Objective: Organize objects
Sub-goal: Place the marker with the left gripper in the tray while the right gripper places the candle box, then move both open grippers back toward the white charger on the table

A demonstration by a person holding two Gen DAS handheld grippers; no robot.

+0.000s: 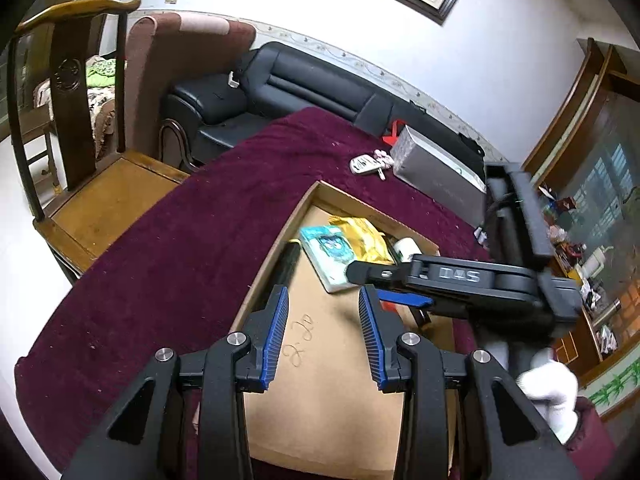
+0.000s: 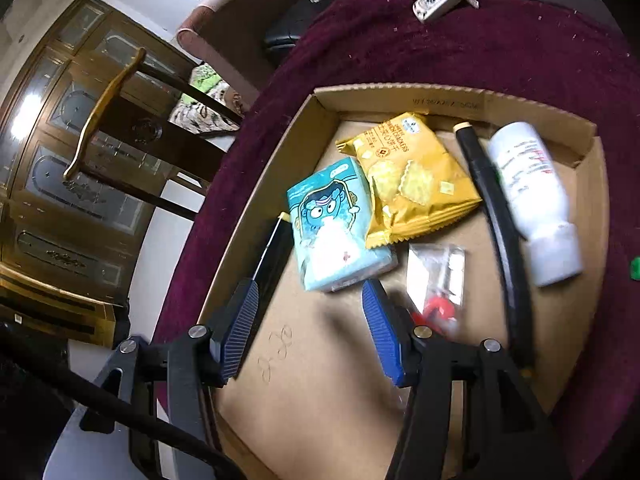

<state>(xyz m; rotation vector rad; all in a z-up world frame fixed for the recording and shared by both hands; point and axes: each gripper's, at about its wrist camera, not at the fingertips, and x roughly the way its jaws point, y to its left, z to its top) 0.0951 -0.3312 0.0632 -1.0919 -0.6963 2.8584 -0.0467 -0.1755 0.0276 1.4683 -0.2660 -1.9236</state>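
Left gripper [image 1: 323, 336], lower centre: jaws apart, empty, above cardboard tray [image 1: 320, 380] | Right gripper [image 2: 310, 332], lower centre: jaws apart, empty; tissue pack [image 2: 340, 232] mid-frame in tray, likely soft, light; pinch across its short sides.

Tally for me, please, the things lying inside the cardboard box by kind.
Snack or tissue packs: 2, the teal pack and the yellow cracker bag
Black rods: 2
White bottle: 1
Clear small-parts bag: 1
Total: 6
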